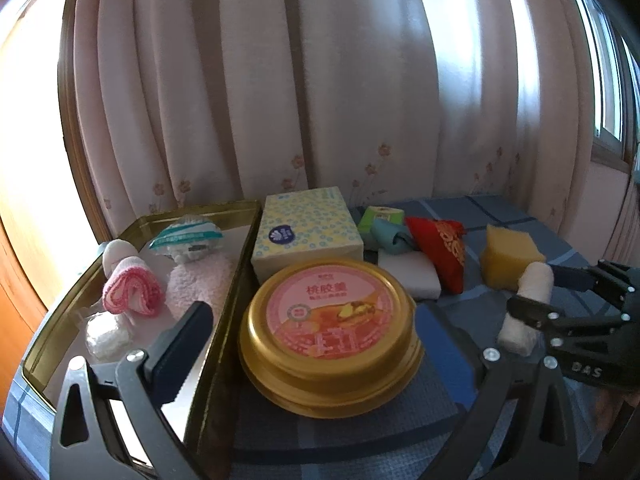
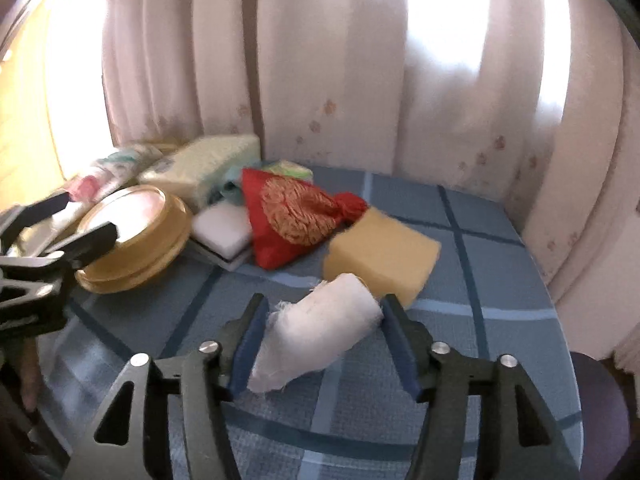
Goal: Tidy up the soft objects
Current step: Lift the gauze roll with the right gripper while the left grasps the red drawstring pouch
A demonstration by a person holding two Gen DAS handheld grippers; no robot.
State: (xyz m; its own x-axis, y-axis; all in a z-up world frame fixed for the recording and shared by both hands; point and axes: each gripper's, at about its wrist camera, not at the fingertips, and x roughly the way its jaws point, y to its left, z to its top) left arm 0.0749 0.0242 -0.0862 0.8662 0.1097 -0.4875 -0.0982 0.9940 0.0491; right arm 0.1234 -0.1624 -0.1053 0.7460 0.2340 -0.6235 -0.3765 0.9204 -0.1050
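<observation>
Item: white cloth roll [image 2: 316,330], on the blue cloth beside the yellow sponge [image 2: 382,254]. Our right gripper [image 2: 324,344] brackets it, jaws half-wide, not visibly pinching. We judge pickup under way; next, grip, then carry to the gold tray [image 1: 132,222]. Left gripper [image 1: 320,356] wide, empty.

A pale pink curtain [image 1: 320,100] with small printed flowers hangs in long folds behind the table [image 1: 500,216], and daylight shines through it in soft bright bands. The table carries a blue cloth with darker checked lines. Left of the curtain stands a warm orange wooden surface [image 1: 20,260], and right of the curtain a window frame [image 1: 612,92] is visible.
</observation>
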